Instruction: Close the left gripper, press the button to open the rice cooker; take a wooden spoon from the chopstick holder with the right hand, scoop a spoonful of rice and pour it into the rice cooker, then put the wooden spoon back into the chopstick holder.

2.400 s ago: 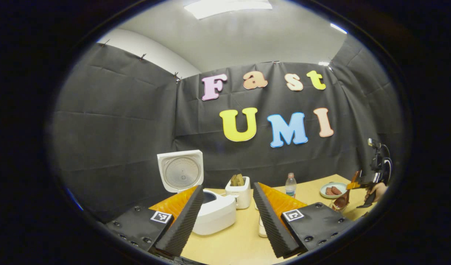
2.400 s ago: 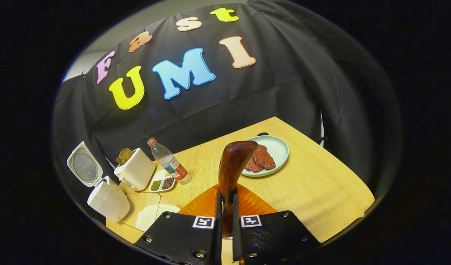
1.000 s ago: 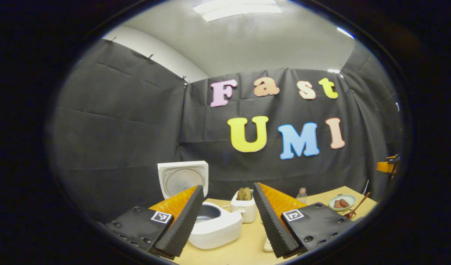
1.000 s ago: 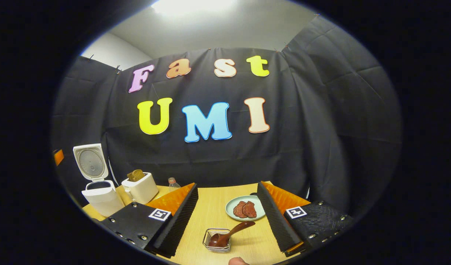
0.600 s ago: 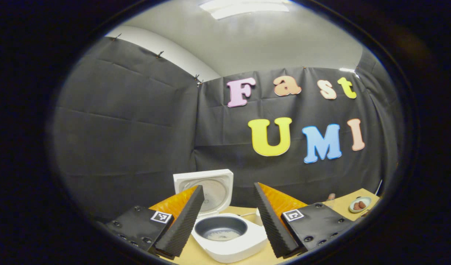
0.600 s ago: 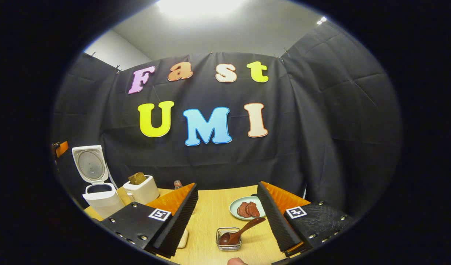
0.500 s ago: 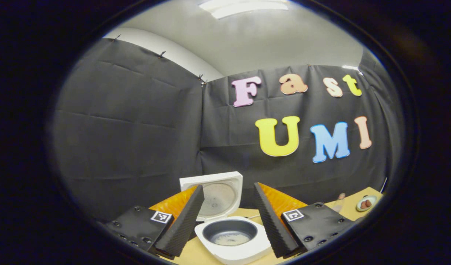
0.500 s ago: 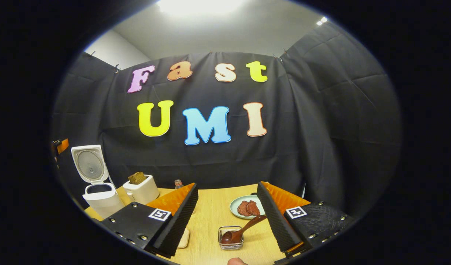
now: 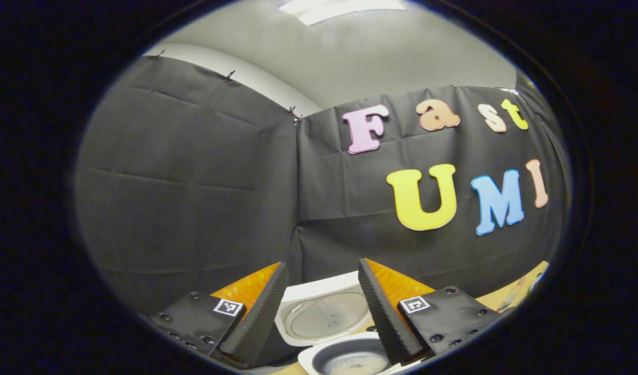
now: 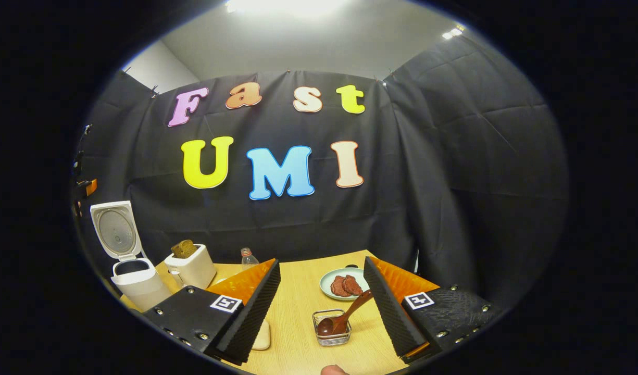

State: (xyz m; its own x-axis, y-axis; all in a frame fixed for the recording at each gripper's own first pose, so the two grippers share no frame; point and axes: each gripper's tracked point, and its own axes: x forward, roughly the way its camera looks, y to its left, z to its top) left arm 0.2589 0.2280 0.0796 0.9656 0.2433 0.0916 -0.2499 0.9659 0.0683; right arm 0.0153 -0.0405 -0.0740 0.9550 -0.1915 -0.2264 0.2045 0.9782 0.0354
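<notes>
Black cloth walls close off the booth behind a pale wooden table [image 10: 308, 307]. At the lower centre of the left gripper view, the left gripper [image 9: 319, 307] is spread apart with nothing between its fingers; the rice cooker [image 9: 345, 354] sits there with its lid [image 9: 324, 315] raised, its pot cut off by the frame's bottom edge and partly hidden behind the right finger. Whether rice lies in the pot is hard to make out.

In the right gripper view, the right gripper [image 10: 321, 304] is likewise released and empty. Between its fingers, at lower centre, the wooden spoon [image 10: 345, 317] leans in the wire chopstick holder [image 10: 332, 330], its handle end hidden behind the right finger. A plate [image 10: 329, 284] of brown slices lies just beyond. A toaster [image 10: 191, 268] stands at lower left, and a bottle [image 10: 248, 258] is half hidden behind the left finger.
</notes>
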